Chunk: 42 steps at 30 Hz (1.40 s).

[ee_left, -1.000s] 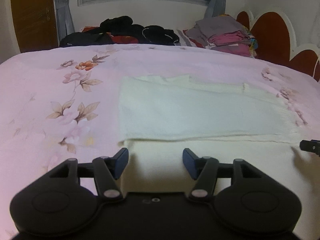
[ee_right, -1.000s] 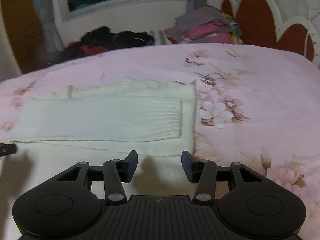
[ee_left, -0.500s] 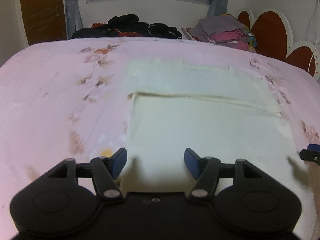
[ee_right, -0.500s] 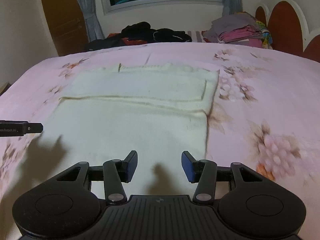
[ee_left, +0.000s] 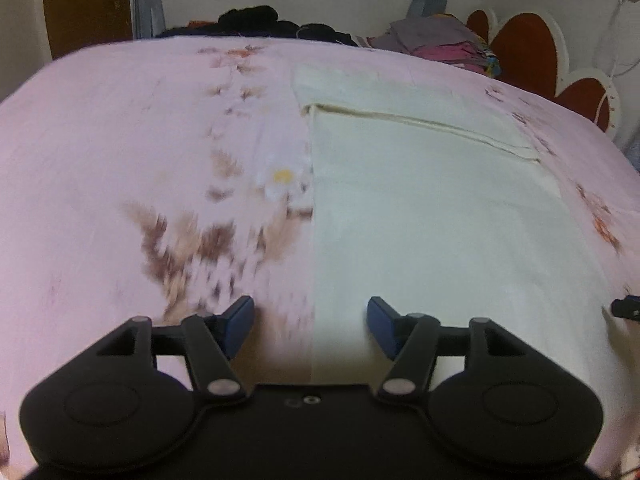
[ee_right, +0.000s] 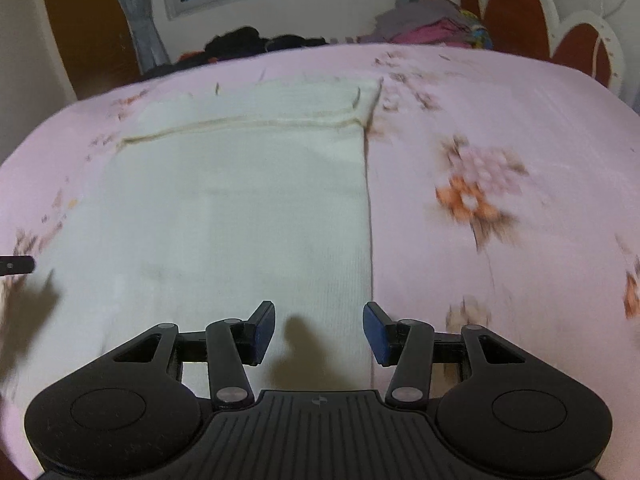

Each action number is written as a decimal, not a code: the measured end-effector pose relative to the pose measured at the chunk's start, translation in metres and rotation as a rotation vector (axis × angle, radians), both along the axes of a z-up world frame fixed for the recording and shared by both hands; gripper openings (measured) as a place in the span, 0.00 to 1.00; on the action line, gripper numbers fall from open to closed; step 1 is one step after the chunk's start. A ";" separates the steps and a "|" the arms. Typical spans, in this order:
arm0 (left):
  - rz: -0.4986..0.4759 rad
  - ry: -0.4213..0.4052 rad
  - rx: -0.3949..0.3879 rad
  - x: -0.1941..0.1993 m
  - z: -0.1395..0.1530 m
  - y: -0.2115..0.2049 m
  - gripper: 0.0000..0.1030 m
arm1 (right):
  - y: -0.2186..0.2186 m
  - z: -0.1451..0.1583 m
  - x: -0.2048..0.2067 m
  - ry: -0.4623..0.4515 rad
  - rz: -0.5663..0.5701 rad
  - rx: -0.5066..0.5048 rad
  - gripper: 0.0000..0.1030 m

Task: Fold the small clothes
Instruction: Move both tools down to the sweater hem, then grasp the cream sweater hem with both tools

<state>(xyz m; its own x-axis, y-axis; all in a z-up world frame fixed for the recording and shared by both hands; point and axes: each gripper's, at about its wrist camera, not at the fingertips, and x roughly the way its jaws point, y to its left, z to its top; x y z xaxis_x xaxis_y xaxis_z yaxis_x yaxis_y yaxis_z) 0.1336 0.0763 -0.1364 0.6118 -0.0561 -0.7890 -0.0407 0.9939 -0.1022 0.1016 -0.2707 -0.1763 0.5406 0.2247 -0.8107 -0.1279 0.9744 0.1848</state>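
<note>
We have drawn both grippers back toward the near edge of the bed (ee_left: 100, 128). A second ago the folded-over band of the cream garment (ee_left: 440, 208) lay just ahead of the fingers; now that fold line sits far up both views, and a long plain stretch of the cloth lies between it and us. The garment itself has not shifted: it lies flat on the pink floral bedspread, its far part folded over with a raised seam running across.

The left gripper (ee_left: 310, 322) hovers over the garment's left edge, one finger above the bedspread and the other above the cloth, with the fingers released and nothing between them. The right gripper (ee_right: 319, 330) stands over the garment's right edge in the same way, fingers parted and empty, the cloth's border running just inside the right finger. Each gripper's tip shows at the margin of the other's view, so they are well apart, one at each side.

We judge that the far fold is finished and that we are now lining up on the near hem's two corners for the next fold away from us. Both views are smeared with motion, so we cannot tell how close the fingers are to the cloth. The piles of other clothes (ee_right: 432, 28) at the far side of the bed stay untouched.
</note>
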 end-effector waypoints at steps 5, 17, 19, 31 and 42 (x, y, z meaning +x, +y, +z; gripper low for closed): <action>0.001 0.030 -0.056 -0.033 -0.006 0.014 0.59 | 0.002 -0.005 -0.033 0.032 -0.044 -0.033 0.47; -0.076 0.106 -0.258 -0.064 -0.022 0.008 0.55 | 0.007 -0.007 -0.078 0.065 -0.122 -0.052 0.47; -0.094 0.107 -0.265 -0.066 -0.024 0.005 0.55 | 0.009 -0.007 -0.082 0.072 -0.130 -0.059 0.47; -0.128 0.132 -0.363 -0.058 -0.031 0.001 0.13 | 0.010 -0.007 -0.095 0.114 -0.143 0.019 0.14; -0.146 -0.033 -0.385 -0.019 0.017 0.002 0.11 | 0.000 0.038 -0.064 -0.021 -0.144 0.146 0.06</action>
